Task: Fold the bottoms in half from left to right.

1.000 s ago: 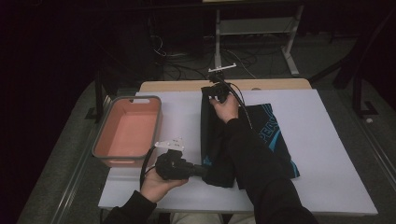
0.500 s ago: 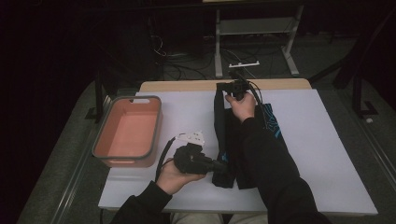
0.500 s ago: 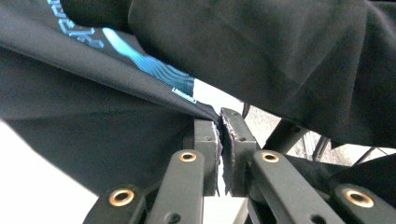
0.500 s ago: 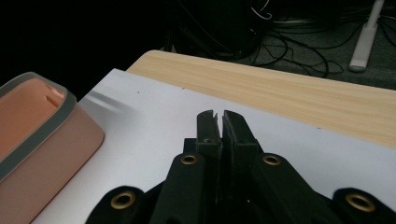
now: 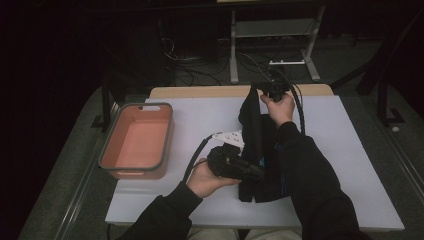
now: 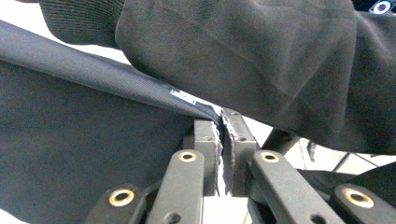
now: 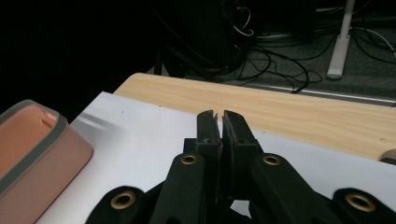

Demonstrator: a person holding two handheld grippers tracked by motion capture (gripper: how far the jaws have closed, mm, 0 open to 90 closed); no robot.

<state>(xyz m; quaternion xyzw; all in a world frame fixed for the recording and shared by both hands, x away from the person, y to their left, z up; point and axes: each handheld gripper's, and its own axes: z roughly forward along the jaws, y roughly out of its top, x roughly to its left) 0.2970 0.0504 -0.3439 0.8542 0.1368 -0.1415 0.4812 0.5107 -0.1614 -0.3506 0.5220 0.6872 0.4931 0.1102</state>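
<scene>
A black garment [image 5: 256, 131] stretches lengthwise across the white table [image 5: 200, 120], its left edge lifted between my two grippers. My left gripper [image 5: 257, 174] is at the near end and is shut on the cloth's hem. In the left gripper view that hem [image 6: 140, 88] runs into the closed left gripper [image 6: 220, 122], under the person's dark sleeve [image 6: 243, 51]. My right gripper [image 5: 260, 89] is at the table's far edge, and the garment's far end hangs from it. In the right gripper view the right gripper [image 7: 215, 114] has its jaws pressed together.
A pink bin [image 5: 165, 131] with a grey rim stands at the table's left side, also seen as the bin [image 7: 32, 140] at the lower left. A wooden strip [image 5: 200, 92] borders the far side. Cables and a metal stand foot lie on the floor behind.
Both grippers have moved to the right and a little upward, carrying the garment's left edge with them. The cloth now covers more of its blue print.
</scene>
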